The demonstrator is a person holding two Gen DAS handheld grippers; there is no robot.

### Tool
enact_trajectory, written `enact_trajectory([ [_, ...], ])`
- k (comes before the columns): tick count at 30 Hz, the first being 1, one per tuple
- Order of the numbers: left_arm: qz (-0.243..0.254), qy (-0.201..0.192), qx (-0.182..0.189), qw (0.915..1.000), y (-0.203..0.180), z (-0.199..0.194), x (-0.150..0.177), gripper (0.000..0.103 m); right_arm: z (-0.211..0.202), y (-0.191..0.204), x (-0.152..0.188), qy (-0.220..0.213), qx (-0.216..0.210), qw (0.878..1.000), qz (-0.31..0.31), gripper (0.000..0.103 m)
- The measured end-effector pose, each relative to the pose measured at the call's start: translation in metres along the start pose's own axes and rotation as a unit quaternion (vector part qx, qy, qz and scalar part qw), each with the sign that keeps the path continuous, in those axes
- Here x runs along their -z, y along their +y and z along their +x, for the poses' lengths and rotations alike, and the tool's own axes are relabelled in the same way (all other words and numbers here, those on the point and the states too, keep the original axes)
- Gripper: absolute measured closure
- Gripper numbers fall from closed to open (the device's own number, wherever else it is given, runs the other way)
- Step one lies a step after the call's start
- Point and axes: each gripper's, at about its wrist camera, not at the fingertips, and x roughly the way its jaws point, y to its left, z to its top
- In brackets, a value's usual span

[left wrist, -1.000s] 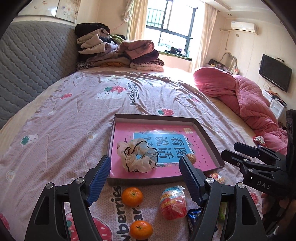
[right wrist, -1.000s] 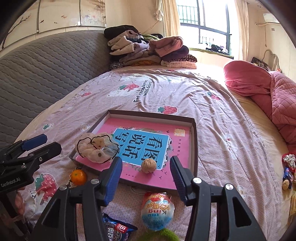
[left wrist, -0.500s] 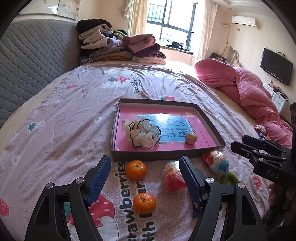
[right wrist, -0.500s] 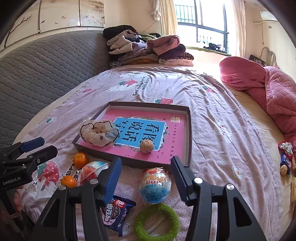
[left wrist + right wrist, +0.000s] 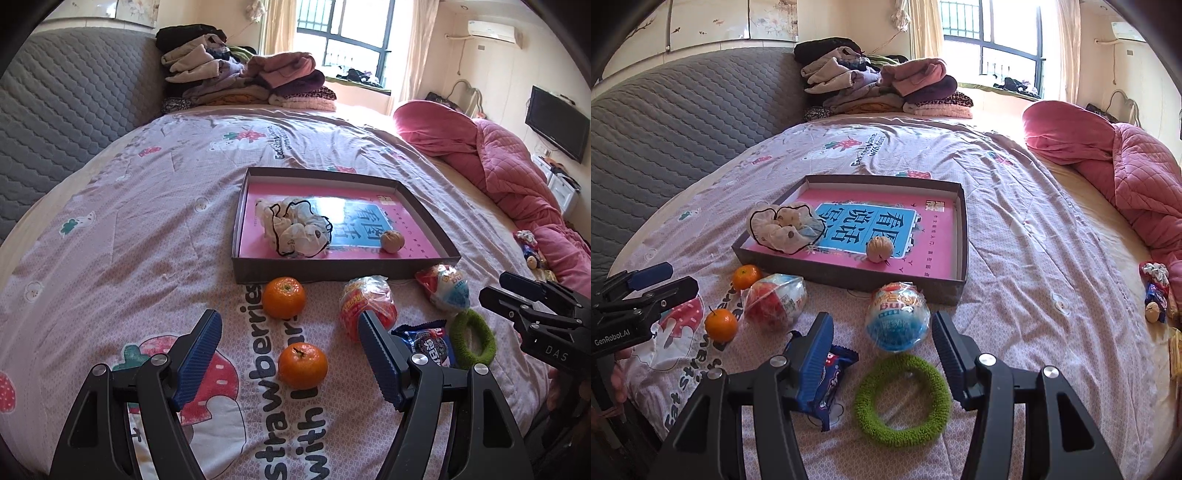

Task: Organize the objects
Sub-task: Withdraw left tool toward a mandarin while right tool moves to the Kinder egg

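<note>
From my left gripper [image 5: 290, 356] I see the fingers spread wide and empty, hanging over the near edge of the bed with one orange [image 5: 303, 364] lying between them and a second orange [image 5: 284, 297] just beyond it. Both look firm and round, likely to roll on the soft cover, so I'd close across the middle and squeeze gently.

Next along the near edge comes the red pack [image 5: 368, 302], crinkly film, light and slippery; I'd pinch its bulk, not the loose wrap. Behind these sits the tray [image 5: 332, 271], holding a scrunchie [image 5: 297, 229] and a walnut [image 5: 392, 240].

Further right lie the blue packet [image 5: 827, 384], flat and limp, the egg pack [image 5: 897, 319] and the green ring [image 5: 903, 397]. My right gripper [image 5: 882, 354] is likewise wide open with nothing held; the egg pack sits between its fingertips and the ring just nearer. The ring looks soft and fuzzy, easy to grip across one side of the loop. The egg pack seems light and smooth, so I'd take it at its widest part.
</note>
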Motion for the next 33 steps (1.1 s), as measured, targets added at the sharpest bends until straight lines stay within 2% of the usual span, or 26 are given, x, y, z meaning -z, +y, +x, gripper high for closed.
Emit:
enact_trajectory([
  [11,0.009,0.023,-0.004,0.9997,-0.002,0.007,0.017,0.026,-0.004,0.01,0.013,0.003,-0.003,1.0,-0.01,0.048],
  [20,0.01,0.037,0.002,0.9992,-0.002,0.016,0.024,0.026,0.011,0.006,0.016,0.015,0.016,1.0,-0.015,0.048],
  [33,0.011,0.05,0.004,0.9987,-0.004,0.035,0.029,0.026,0.031,0.005,0.013,0.026,0.017,0.999,-0.01,0.048],
])
